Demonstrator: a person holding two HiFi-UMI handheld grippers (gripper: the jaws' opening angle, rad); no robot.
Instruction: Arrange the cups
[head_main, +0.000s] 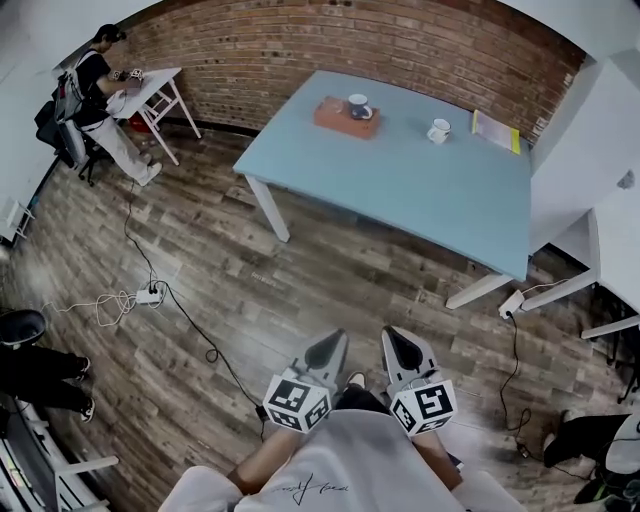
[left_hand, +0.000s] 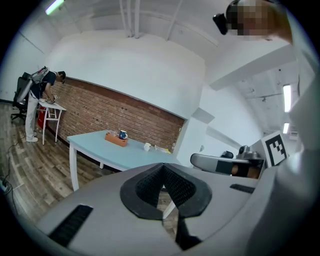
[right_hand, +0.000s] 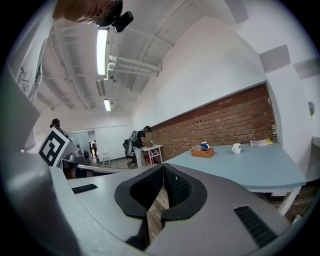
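Observation:
A blue cup (head_main: 358, 104) stands on an orange tray (head_main: 346, 117) on the light blue table (head_main: 420, 185). A white cup (head_main: 438, 130) sits on the table to the tray's right. Both cups show small and far in the left gripper view, blue cup (left_hand: 122, 134) and white cup (left_hand: 147, 146), and in the right gripper view, blue cup (right_hand: 204, 146) and white cup (right_hand: 236, 148). My left gripper (head_main: 328, 350) and right gripper (head_main: 400, 346) are held side by side over the wooden floor, well short of the table. Both are shut with nothing between the jaws.
A yellow-edged booklet (head_main: 495, 131) lies at the table's far right. White desks (head_main: 600, 170) stand to the right. Cables and a power strip (head_main: 148, 295) lie on the floor at left. A person (head_main: 100, 100) bends over a small white table (head_main: 155, 85) at far left.

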